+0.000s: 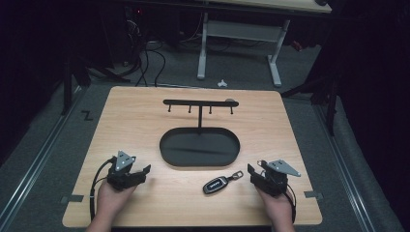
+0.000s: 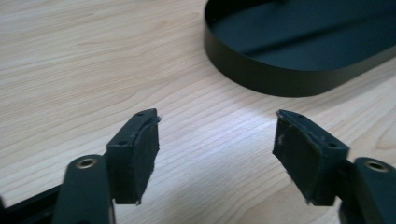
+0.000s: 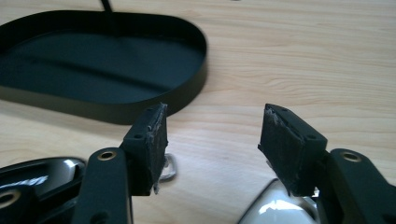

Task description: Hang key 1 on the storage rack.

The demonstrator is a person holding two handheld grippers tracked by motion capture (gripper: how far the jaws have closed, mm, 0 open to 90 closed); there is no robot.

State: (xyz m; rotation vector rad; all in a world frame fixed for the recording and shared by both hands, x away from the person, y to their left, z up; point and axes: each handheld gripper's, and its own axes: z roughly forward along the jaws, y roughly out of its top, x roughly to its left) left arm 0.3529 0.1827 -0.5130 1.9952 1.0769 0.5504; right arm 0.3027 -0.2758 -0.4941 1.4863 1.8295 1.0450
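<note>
While both grippers rest on the counter (image 1: 145, 116), item: key fob (image 1: 215, 184), lying flat just left of the right gripper (image 1: 257, 176), below the tray (image 1: 167, 145). Fingers (image 3: 149, 140) apart, empty; left gripper (image 1: 138, 175) likewise. Advice: approach low, straddle fob across its narrow width, then close.

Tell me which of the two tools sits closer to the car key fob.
The right tool: the key fob lies on the table just beside it, while the left tool sits far across from it. Both stand open.
</note>
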